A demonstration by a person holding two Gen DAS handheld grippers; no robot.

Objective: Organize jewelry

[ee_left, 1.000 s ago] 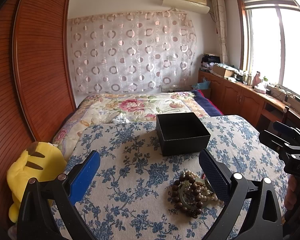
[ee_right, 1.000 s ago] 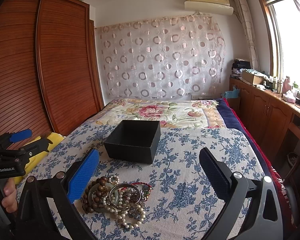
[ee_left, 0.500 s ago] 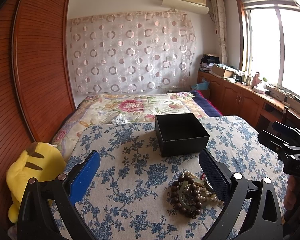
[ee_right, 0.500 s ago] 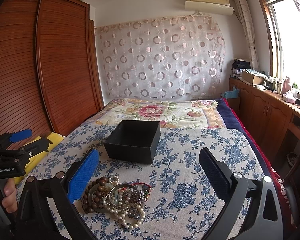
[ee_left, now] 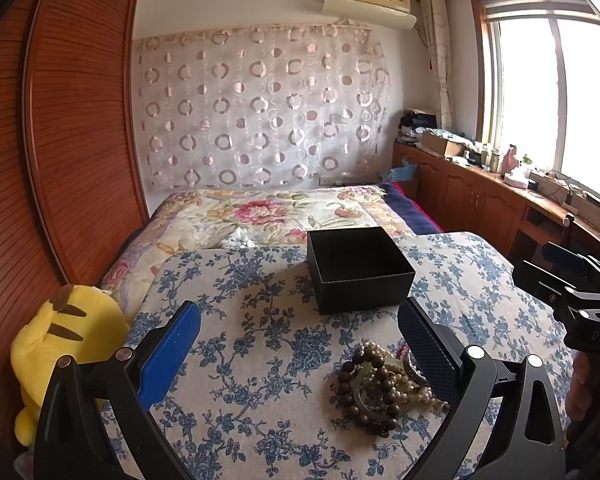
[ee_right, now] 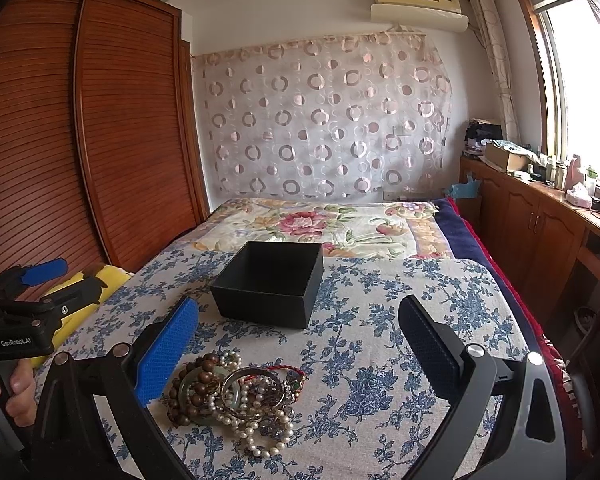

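Observation:
A pile of jewelry (ee_right: 236, 396) lies on the blue-flowered cloth: brown bead bracelets, a pearl string, a green bangle, a metal bangle. It also shows in the left wrist view (ee_left: 380, 388), partly behind my right finger. An open, empty black box (ee_right: 270, 284) (ee_left: 358, 270) stands just beyond it. My left gripper (ee_left: 298, 344) is open above the cloth, left of the pile. My right gripper (ee_right: 298, 340) is open, with the pile low between its fingers, toward the left one.
The cloth (ee_right: 380, 320) covers a flat surface in front of a bed with a floral quilt (ee_right: 320, 228). A yellow plush toy (ee_left: 56, 344) sits at the left by the wooden wardrobe (ee_left: 72, 120). Wooden cabinets (ee_right: 540, 228) line the right wall under the window.

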